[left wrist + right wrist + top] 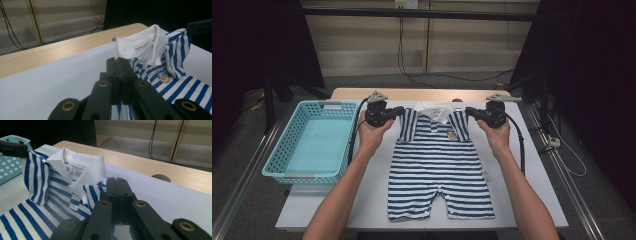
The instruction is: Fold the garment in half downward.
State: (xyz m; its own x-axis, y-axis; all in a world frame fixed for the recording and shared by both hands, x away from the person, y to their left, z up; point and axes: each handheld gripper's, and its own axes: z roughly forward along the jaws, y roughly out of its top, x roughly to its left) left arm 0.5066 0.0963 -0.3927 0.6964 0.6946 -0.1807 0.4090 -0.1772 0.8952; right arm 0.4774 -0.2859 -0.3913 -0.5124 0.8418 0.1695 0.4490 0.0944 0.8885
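On the white surface (532, 185) a blue-and-white striped baby romper (439, 165) lies flat and face up, its white collar (435, 110) toward the far edge and its two short legs toward the person. A small cartoon badge (452, 133) sits on the chest. Both short sleeves are raised off the cloth: the left gripper (399, 111) has its jaws pressed together on the sleeve at the romper's left shoulder, and the right gripper (469, 111) is clamped the same way on the sleeve at the other shoulder. From the left gripper view, the black jaws (117, 66) meet with striped fabric caught below them, and the far sleeve stands up beside the collar (145, 45). From the right gripper view, the jaws (116, 187) are likewise together at the edge of the striped cloth, the collar (82, 168) just beyond them.

Bare forearms reach in from the near side, each hand wrapped around a gripper body, with a black cable (518, 140) trailing from the right one. A light blue perforated plastic basket (307, 145) stands on the surface's left side, well apart from the romper. Along the far edge a strip of pale wood (422, 93) shows beyond the white covering. Behind it the floor is grey, cables (432, 75) run down and across it, and a pale panelled wall (412, 40) closes the room, flanked by dark curtains (592, 75) on either side.
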